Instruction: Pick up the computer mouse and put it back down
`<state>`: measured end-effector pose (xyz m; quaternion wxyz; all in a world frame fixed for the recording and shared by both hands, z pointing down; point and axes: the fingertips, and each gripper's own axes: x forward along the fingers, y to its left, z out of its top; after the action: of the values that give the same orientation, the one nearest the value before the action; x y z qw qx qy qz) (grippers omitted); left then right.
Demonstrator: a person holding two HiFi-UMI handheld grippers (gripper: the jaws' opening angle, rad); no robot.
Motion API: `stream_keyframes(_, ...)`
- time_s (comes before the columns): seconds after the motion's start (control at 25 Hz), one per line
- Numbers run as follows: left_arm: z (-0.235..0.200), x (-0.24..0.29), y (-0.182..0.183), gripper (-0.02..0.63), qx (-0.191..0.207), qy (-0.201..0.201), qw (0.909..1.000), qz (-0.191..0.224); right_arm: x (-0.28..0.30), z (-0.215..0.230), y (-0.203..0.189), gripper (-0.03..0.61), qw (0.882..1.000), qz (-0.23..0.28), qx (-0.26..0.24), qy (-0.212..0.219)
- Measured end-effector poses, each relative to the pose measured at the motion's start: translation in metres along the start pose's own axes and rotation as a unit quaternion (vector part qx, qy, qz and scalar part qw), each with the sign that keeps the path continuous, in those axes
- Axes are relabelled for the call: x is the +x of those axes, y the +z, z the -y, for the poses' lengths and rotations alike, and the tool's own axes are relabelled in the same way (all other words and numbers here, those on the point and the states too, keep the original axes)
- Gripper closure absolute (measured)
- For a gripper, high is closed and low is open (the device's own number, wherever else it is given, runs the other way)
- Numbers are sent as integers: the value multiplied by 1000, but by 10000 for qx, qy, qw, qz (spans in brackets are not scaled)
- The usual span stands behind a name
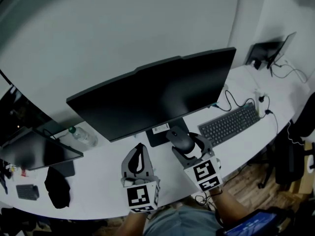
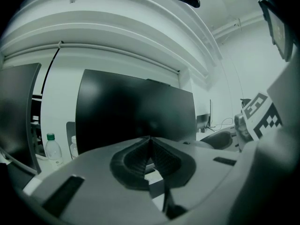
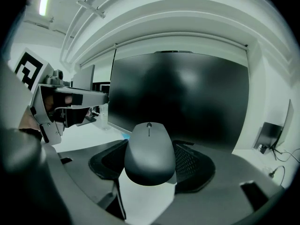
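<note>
A dark grey computer mouse (image 1: 179,137) (image 3: 150,153) sits between the jaws of my right gripper (image 1: 183,145) (image 3: 150,168), which is shut on its sides, just in front of the monitor's stand. Its scroll wheel points away from me, toward the screen. In the right gripper view white desk shows beneath the mouse; I cannot tell whether it touches the desk. My left gripper (image 1: 140,151) (image 2: 150,139) hovers beside it on the left, its ribbed pads pressed together with nothing between them. Each gripper shows at the edge of the other's view.
A large black monitor (image 1: 157,95) stands right behind both grippers. A black keyboard (image 1: 229,123) lies to the right with cables beyond it. A water bottle (image 1: 81,135) and a second screen (image 1: 37,151) are at the left, a black cloth (image 1: 57,186) near the front edge.
</note>
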<state>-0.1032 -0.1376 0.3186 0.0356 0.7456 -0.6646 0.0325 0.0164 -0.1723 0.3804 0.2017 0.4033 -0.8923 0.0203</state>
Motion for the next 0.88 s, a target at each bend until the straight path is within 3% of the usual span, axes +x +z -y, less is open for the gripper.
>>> stream_keyframes(0.88,21,20,-52,609,116,-120,9972,-725,16,10,-90,275,9956,-734,543,209)
